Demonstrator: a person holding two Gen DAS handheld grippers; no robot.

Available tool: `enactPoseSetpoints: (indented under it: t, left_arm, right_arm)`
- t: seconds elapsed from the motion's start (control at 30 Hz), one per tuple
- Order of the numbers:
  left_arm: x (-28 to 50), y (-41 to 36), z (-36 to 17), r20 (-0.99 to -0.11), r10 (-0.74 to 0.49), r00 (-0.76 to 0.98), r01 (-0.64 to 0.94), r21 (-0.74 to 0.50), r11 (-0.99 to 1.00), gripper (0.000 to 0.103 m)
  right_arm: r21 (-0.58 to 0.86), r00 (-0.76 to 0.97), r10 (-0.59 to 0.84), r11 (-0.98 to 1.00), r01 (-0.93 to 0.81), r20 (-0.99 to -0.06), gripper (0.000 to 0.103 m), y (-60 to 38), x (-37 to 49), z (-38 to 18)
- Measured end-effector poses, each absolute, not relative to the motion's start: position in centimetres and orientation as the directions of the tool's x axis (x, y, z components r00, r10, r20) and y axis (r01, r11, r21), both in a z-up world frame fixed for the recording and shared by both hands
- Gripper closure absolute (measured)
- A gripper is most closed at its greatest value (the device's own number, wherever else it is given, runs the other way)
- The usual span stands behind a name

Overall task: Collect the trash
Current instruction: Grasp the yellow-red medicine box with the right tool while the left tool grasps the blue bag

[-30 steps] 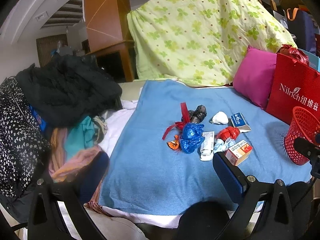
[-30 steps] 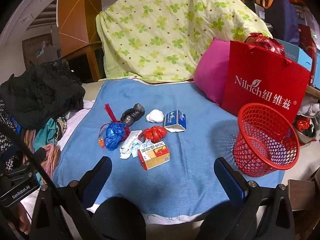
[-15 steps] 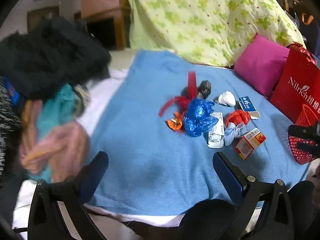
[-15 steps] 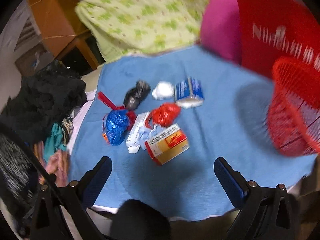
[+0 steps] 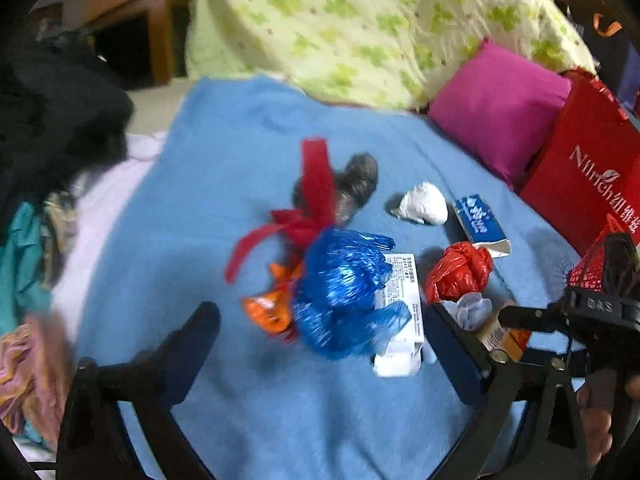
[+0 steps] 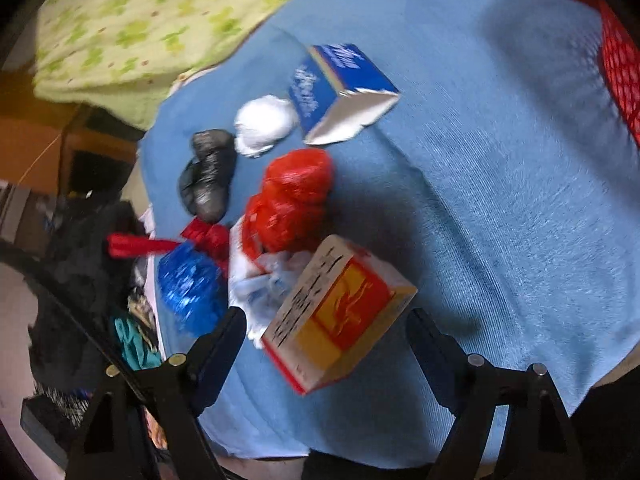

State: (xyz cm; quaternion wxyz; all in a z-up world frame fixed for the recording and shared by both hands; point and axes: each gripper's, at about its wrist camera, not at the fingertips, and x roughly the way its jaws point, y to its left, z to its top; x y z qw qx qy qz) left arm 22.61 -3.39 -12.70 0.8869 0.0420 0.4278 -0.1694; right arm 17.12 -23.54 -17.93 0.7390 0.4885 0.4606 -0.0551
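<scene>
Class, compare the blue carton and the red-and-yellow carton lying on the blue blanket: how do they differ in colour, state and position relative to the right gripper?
The blue carton is blue and white; the red-and-yellow carton is red, yellow and white. The blue carton has one end torn open; the red-and-yellow carton looks closed. The red-and-yellow carton sits between the open fingers of the right gripper; the blue carton lies farther off, beside a white wad. Both are small cardboard boxes resting on the blanket.

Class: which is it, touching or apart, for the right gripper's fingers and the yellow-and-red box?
Apart. The right wrist view shows the open right gripper around the box, with blue cloth visible between each finger and the box.
</scene>
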Motion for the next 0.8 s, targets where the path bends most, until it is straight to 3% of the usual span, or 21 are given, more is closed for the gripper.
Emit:
enactPoseSetpoints:
  t: [0.07,0.13,0.2,0.3,0.43,0.57,0.67,0.8]
  left_arm:
    - [24.1,-4.8,-14.1,-0.804,-0.258,0.536,0.349,-0.067,0.935,0.022]
    - [25.1,-5.8,-15.5,-0.831,-0.255,0.495,0.354,-0.075,0.932,0.038]
    - [25.5,-6.2,-16.5,-0.849,-0.259,0.461,0.353,-0.093,0.931,0.060]
    - [25.1,-6.0,-16.5,-0.831,-0.296,0.470,0.351,-0.132,0.927,0.073]
    - [23.6,-5.6,-15.5,-0.806,-0.338,0.487,0.376,-0.156,0.914,0.080]
    - [21.8,-4.8,-13.9,-0.785,-0.375,0.494,0.393,-0.183,0.901,0.098]
    - [20.2,-5.0,-12.6,-0.760,-0.397,0.514,0.434,-0.168,0.885,0.098]
    - [19.8,-5.5,-12.9,-0.776,-0.334,0.536,0.429,-0.090,0.899,0.098]
  right_arm:
    - [0.690,0.569,0.394,0.476,0.545,-0.721,0.019,-23.8,17.5,-18.8]
    - [0.694,0.563,0.406,0.455,0.558,-0.719,0.026,-23.8,17.9,-19.6]
    - [0.687,0.554,0.406,0.455,0.567,-0.727,0.029,-23.5,17.8,-20.3]
    - [0.694,0.573,0.395,0.468,0.547,-0.718,0.041,-23.5,17.2,-20.1]
    - [0.664,0.595,0.337,0.554,0.501,-0.730,0.043,-23.5,15.7,-18.5]
    - [0.647,0.646,0.282,0.624,0.439,-0.710,0.044,-23.7,13.7,-16.0]
    - [0.625,0.679,0.243,0.671,0.398,-0.693,0.044,-24.0,11.9,-13.8]
    - [0.600,0.732,0.197,0.724,0.341,-0.653,0.044,-24.8,9.2,-10.3]
